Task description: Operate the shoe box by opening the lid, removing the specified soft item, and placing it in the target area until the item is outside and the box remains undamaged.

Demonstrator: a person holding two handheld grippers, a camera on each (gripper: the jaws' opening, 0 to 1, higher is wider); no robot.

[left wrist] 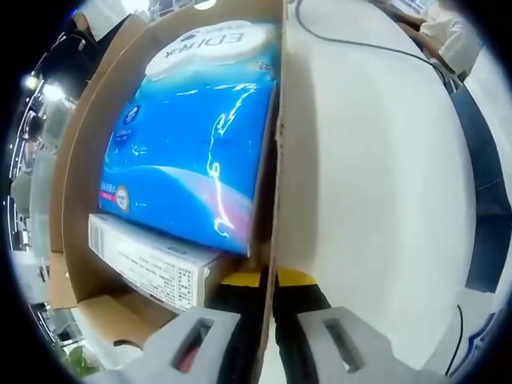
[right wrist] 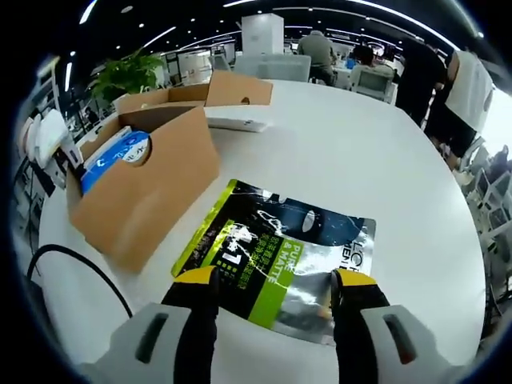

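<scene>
The brown cardboard shoe box [right wrist: 152,192] stands open on the white table [right wrist: 360,160], left of my right gripper. Inside lies a blue soft tissue pack [left wrist: 192,144] on top of a white carton [left wrist: 152,268]. My left gripper [left wrist: 270,280] straddles the box's side wall [left wrist: 276,160], its yellow-tipped jaws close against both faces of the wall, shut on it. A green and silver pouch [right wrist: 280,248] lies flat on the table outside the box. My right gripper [right wrist: 276,280] hovers over the pouch's near edge, open, with nothing between its jaws.
A second open cardboard box [right wrist: 216,92] with a white slab [right wrist: 236,122] beside it sits at the back of the table. A black cable [right wrist: 80,264] loops at the near left. A plant [right wrist: 128,76] and several people stand beyond the table. A sleeve [left wrist: 488,200] shows at the right.
</scene>
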